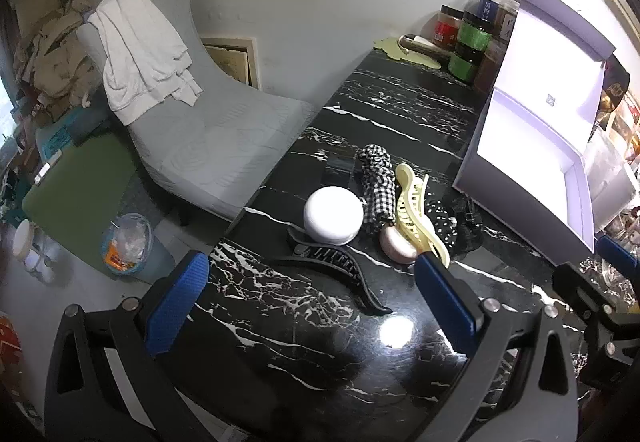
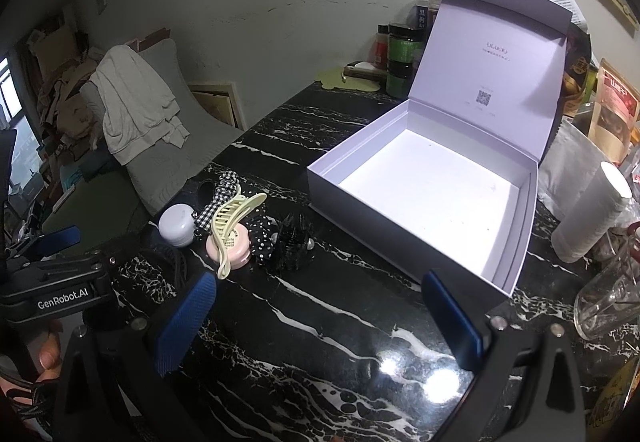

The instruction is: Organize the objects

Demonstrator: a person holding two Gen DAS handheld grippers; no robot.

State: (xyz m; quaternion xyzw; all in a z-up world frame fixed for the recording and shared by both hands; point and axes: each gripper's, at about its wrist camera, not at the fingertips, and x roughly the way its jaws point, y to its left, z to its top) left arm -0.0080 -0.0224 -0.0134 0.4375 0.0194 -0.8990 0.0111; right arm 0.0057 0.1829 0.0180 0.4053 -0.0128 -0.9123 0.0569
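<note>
Your left tongs (image 1: 312,290) and right tongs (image 2: 320,306) both hang wide open above the black marble tabletop (image 2: 320,354), gripping nothing. Taking the one open white box (image 2: 424,193) as your mark, seven loose pieces cluster to its left: one black claw clip (image 1: 340,270) nearest you, one white round case (image 1: 334,215), one pink round compact (image 2: 234,248) under one cream claw clip (image 2: 232,222), one polka-dot scrunchie (image 2: 262,238), one black comb-like clip (image 2: 294,244) closest to the box, and one gingham scrunchie (image 1: 374,181) farthest.
</note>
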